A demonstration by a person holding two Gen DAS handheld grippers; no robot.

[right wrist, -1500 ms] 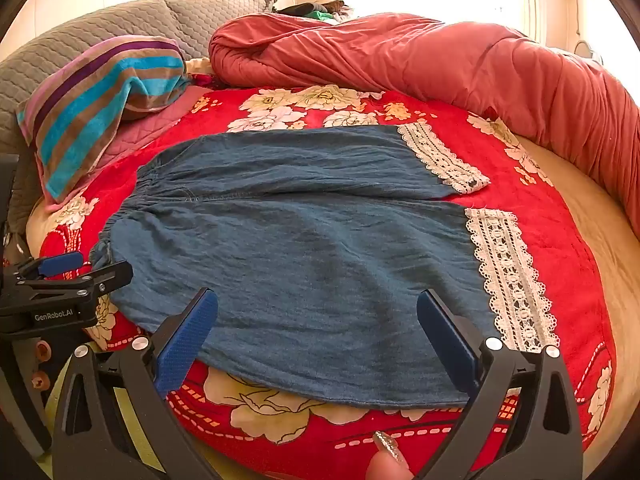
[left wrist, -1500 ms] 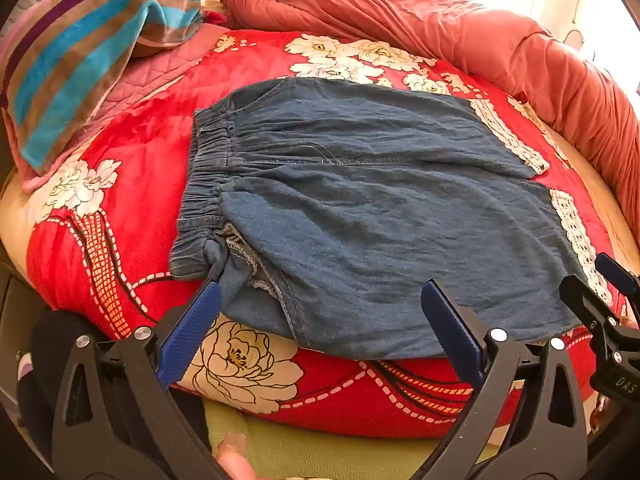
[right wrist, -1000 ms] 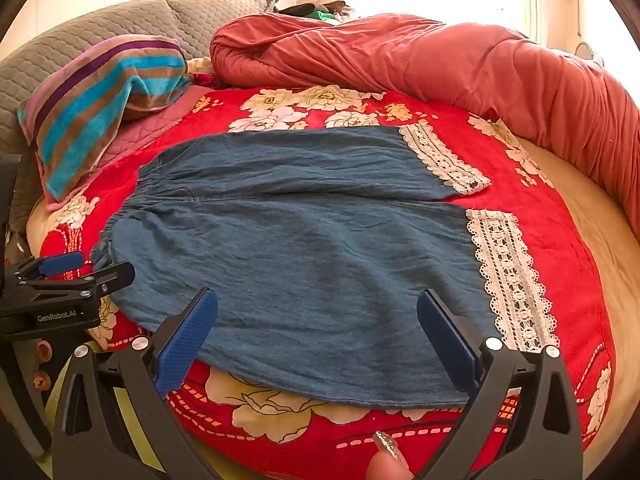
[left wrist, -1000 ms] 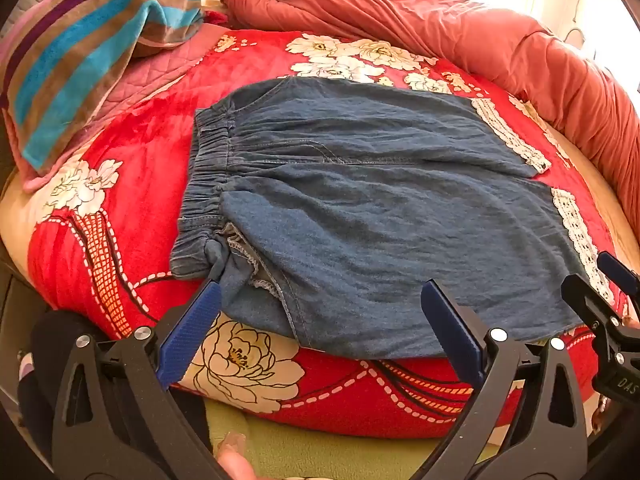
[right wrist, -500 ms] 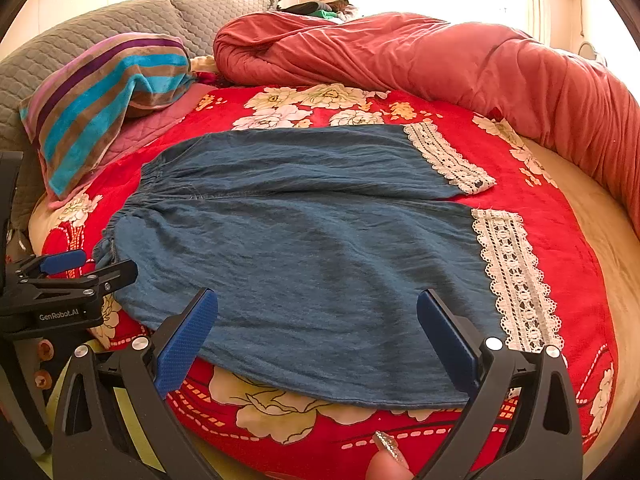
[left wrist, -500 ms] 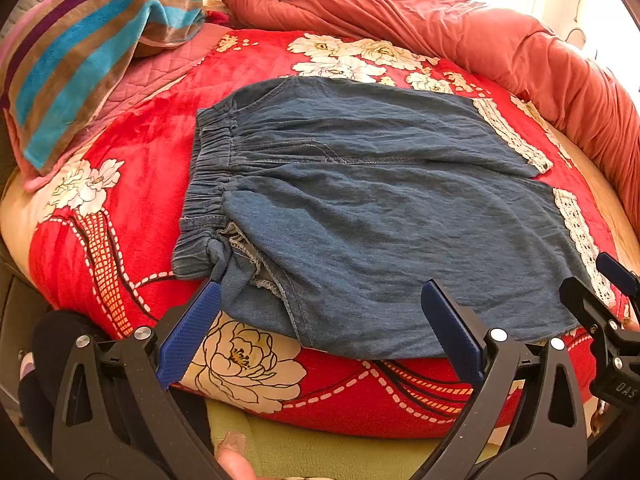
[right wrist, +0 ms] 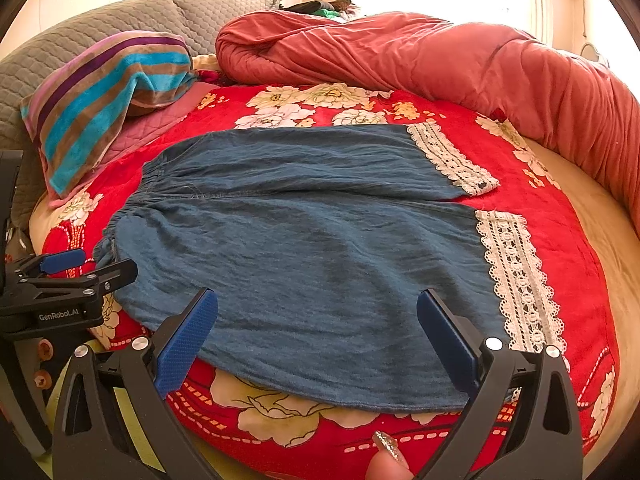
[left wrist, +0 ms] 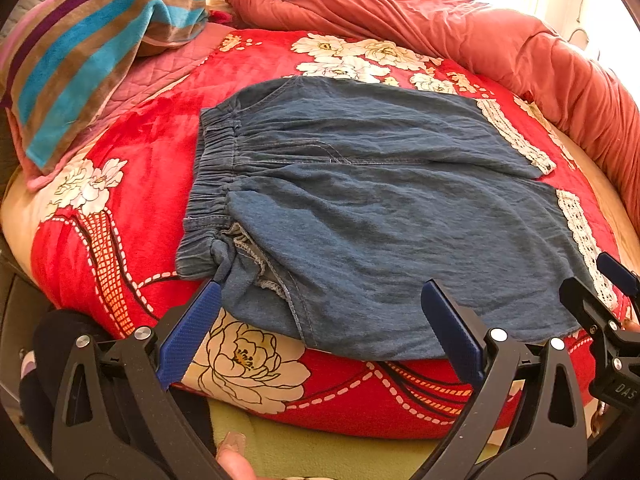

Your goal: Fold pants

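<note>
Blue denim pants (left wrist: pixel 380 208) with white lace cuffs lie flat on a red floral blanket (left wrist: pixel 140 152), elastic waistband at the left, legs running right. They also show in the right wrist view (right wrist: pixel 312 248). My left gripper (left wrist: pixel 320 320) is open and empty, hovering at the near edge by the waistband corner. My right gripper (right wrist: pixel 316 328) is open and empty, at the near edge of the near leg, left of the lace cuff (right wrist: pixel 516 280). The left gripper shows at the left of the right wrist view (right wrist: pixel 72 270).
A striped towel (left wrist: pixel 88 40) lies on a pink quilted pad at the back left. A rolled salmon duvet (right wrist: pixel 440 60) runs along the back and right. A grey headboard (right wrist: pixel 100 20) stands behind. The bed's near edge drops below the grippers.
Both views have shifted only slightly; the grippers stay open and the pants have not moved.
</note>
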